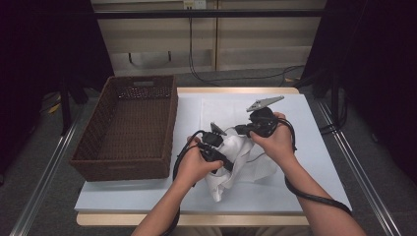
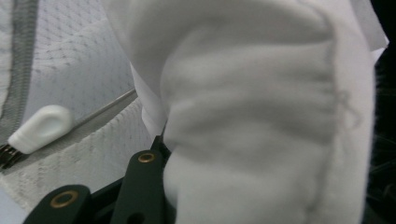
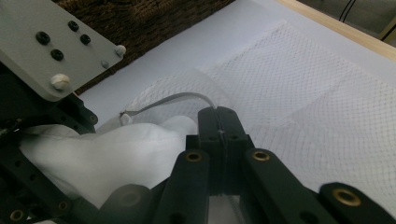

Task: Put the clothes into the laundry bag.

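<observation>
A white cloth (image 1: pixel 242 164) lies bunched at the middle of the table, partly on a white mesh bag (image 1: pixel 231 109) that is spread flat. My left gripper (image 1: pixel 225 161) is shut on the cloth, which bulges over its jaws (image 2: pixel 261 121) in the left gripper view. The bag's white zipper pull (image 2: pixel 41 128) and mesh (image 2: pixel 79 70) lie just behind. My right gripper (image 1: pixel 239 131) is shut, jaws pressed together (image 3: pixel 219 116) on the thin rim of the mesh bag (image 3: pixel 299 79), right next to the cloth (image 3: pixel 116 151) and the left gripper's grey plate (image 3: pixel 51 51).
A dark brown wicker basket (image 1: pixel 93 142) stands on the table's left side, open and with nothing in it. A white sheet (image 1: pixel 314 147) covers the table top. A wooden edge (image 1: pixel 236 90) runs along the far side.
</observation>
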`<state>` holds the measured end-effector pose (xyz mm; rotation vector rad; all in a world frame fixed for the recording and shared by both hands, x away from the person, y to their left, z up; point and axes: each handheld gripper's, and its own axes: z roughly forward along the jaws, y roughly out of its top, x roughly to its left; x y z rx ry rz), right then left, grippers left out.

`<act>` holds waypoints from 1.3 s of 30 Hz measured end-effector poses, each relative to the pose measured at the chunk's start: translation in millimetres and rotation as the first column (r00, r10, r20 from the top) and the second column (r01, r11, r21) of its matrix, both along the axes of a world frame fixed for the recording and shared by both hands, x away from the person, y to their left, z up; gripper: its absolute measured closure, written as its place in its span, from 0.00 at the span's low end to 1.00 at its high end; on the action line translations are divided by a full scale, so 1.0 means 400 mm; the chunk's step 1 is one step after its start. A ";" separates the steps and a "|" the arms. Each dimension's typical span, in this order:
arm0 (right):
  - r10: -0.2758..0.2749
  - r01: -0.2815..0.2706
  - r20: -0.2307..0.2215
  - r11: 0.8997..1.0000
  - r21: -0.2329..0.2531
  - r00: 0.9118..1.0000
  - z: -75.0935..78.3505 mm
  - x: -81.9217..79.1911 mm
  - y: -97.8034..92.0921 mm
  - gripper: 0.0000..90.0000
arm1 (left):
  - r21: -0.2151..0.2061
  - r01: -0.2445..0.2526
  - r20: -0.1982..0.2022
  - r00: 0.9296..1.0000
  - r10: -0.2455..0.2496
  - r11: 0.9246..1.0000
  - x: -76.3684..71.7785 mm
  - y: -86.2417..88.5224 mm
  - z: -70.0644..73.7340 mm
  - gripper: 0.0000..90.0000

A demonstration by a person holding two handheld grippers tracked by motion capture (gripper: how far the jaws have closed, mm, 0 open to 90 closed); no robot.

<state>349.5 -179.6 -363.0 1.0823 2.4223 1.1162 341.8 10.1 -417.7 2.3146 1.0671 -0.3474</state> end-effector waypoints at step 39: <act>-0.011 0.011 0.011 1.000 -0.003 1.000 0.013 -0.010 0.003 1.00 | -0.033 -0.029 0.017 0.999 0.030 0.999 0.026 -0.029 0.009 0.67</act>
